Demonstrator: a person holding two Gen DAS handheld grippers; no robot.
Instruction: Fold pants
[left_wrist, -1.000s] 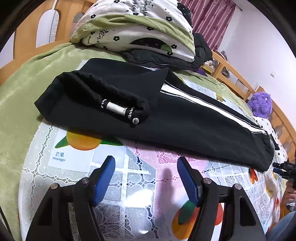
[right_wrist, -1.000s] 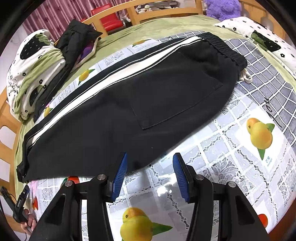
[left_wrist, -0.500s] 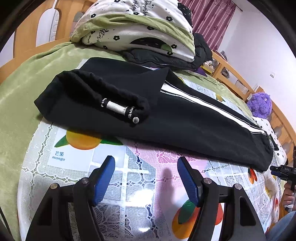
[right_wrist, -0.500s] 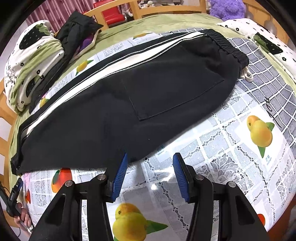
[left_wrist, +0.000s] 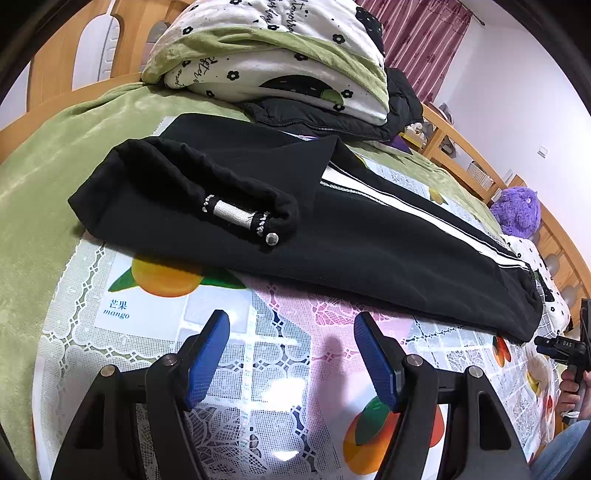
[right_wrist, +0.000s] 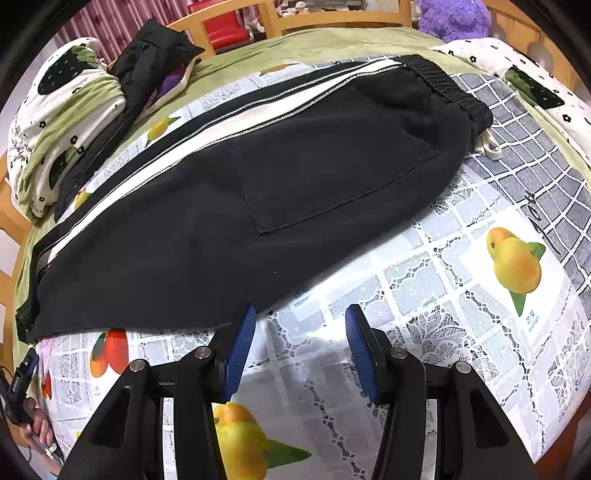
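Note:
Black pants (left_wrist: 369, 251) with a white side stripe lie flat and lengthwise on a fruit-print lace cloth (left_wrist: 155, 332). The gathered cuff (left_wrist: 236, 210), with its white tab and metal snap, lies just beyond my left gripper (left_wrist: 291, 315). That gripper is open over bare cloth and holds nothing. In the right wrist view the pants (right_wrist: 295, 184) show a back pocket (right_wrist: 332, 177) and the elastic waistband (right_wrist: 450, 92) at the upper right. My right gripper (right_wrist: 301, 309) is open, its left fingertip at the pants' near edge, with only cloth between its fingers.
A folded floral quilt (left_wrist: 280, 62) rests on a black jacket (left_wrist: 332, 118) at the head of the bed. A purple plush toy (left_wrist: 517, 212) sits far right by the wooden bed rail (left_wrist: 465, 147). Green bedding (left_wrist: 48, 177) surrounds the cloth.
The right wrist view has shifted slightly along the pants' near edge. The left gripper has stayed still, and neither gripper's jaws have changed.

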